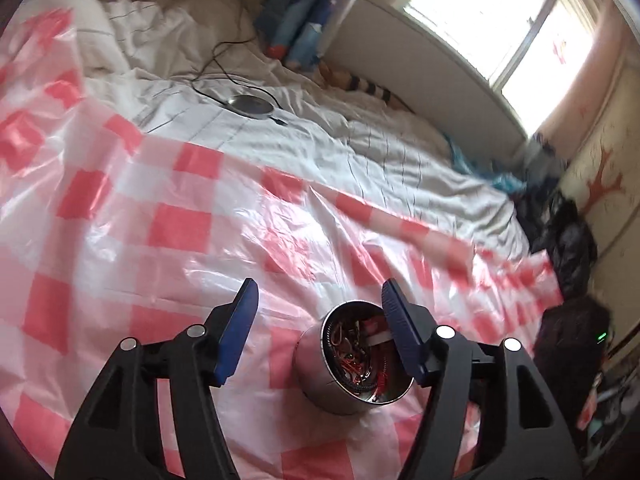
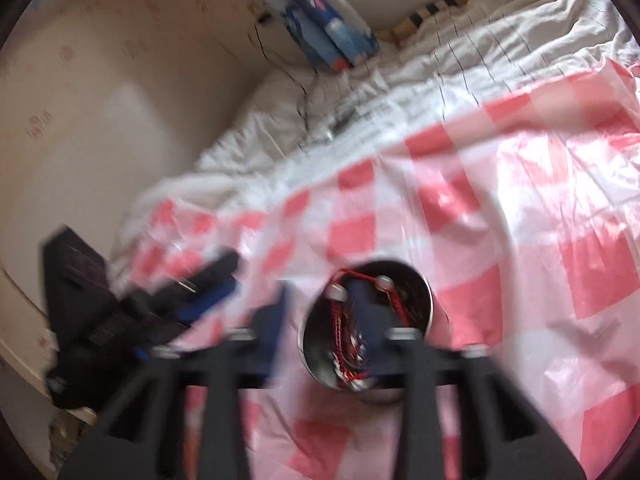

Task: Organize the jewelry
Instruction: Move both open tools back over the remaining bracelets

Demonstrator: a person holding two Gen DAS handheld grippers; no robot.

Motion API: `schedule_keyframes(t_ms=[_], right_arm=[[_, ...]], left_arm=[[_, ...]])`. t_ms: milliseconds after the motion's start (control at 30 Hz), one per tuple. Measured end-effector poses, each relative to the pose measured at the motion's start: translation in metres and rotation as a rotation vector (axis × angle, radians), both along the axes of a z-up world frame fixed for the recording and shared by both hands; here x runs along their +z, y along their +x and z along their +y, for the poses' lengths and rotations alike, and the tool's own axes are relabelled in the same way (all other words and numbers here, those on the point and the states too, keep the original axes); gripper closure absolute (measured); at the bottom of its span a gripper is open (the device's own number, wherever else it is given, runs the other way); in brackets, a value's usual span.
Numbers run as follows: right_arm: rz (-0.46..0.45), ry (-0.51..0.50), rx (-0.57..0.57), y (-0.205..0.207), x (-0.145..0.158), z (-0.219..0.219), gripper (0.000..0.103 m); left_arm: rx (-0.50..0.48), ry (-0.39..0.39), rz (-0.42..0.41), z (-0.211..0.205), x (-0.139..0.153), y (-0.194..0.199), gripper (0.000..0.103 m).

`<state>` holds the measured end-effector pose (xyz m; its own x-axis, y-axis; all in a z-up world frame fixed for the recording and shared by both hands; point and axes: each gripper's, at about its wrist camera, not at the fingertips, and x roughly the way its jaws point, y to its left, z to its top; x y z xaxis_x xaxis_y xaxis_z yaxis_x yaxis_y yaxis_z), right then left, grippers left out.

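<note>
A round steel tin (image 1: 320, 364) sits on the red-and-white checked plastic sheet (image 1: 160, 240). It holds tangled jewelry with red cords (image 1: 356, 356). My left gripper (image 1: 318, 300) is open, its right pad just over the tin's far rim, its left pad off to the side. In the blurred right wrist view the tin (image 2: 426, 300) holds a red cord with pale beads (image 2: 360, 284). My right gripper (image 2: 320, 312) is open; its right finger (image 2: 362, 312) reaches into the tin under the cord, its left finger outside. The left gripper (image 2: 200, 292) shows at the left.
The sheet lies over a rumpled white duvet (image 1: 280, 140) on a bed. A round grey device with a black cable (image 1: 252, 105) lies on the duvet. Blue plush items (image 1: 300, 28) lean at the headboard. Dark clutter (image 1: 568, 232) sits by the bed's far side.
</note>
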<state>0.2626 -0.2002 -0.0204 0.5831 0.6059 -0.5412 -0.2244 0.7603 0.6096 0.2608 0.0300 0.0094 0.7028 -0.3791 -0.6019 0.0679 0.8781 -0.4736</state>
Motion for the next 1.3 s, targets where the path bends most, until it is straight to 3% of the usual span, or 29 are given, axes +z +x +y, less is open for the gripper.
schedule_keyframes(t_ms=[133, 233, 567, 633, 700, 800, 900, 1033, 1133, 1200, 1300], right_arm=[[-0.051, -0.01, -0.021, -0.018, 0.01, -0.003, 0.037], [-0.091, 0.008, -0.066, -0.046, 0.024, -0.019, 0.027], [-0.075, 0.08, -0.231, -0.2, 0.021, -0.101, 0.013], [-0.043, 0.147, -0.248, -0.221, 0.013, -0.113, 0.013], [-0.068, 0.265, -0.226, -0.234, 0.015, -0.12, 0.01], [-0.085, 0.322, -0.223, -0.246, 0.018, -0.123, 0.009], [-0.028, 0.482, -0.162, -0.247, 0.005, -0.121, 0.007], [0.0, 0.709, -0.122, -0.254, -0.011, -0.123, 0.007], [0.016, 0.854, -0.113, -0.26, -0.023, -0.125, 0.007], [0.014, 0.888, -0.11, -0.265, -0.024, -0.123, 0.007], [-0.007, 0.831, -0.076, -0.271, -0.013, -0.108, 0.007]], left_arm=[[-0.012, 0.01, 0.041, 0.006, -0.011, -0.011, 0.042], [-0.046, 0.031, 0.071, 0.005, -0.018, -0.032, 0.041], [-0.005, 0.044, 0.111, 0.037, -0.028, -0.128, 0.031], [0.009, 0.046, 0.113, 0.044, -0.028, -0.147, 0.031], [0.024, 0.038, 0.102, 0.048, -0.026, -0.162, 0.031], [0.033, 0.056, 0.066, 0.046, -0.019, -0.181, 0.027], [0.001, 0.123, 0.03, 0.03, -0.011, -0.198, 0.026], [-0.077, 0.235, -0.14, 0.0, 0.012, -0.239, 0.026], [-0.127, 0.322, -0.279, -0.022, 0.028, -0.276, 0.02], [-0.158, 0.353, -0.329, -0.031, 0.033, -0.293, 0.017], [-0.167, 0.356, -0.324, -0.031, 0.038, -0.301, 0.017]])
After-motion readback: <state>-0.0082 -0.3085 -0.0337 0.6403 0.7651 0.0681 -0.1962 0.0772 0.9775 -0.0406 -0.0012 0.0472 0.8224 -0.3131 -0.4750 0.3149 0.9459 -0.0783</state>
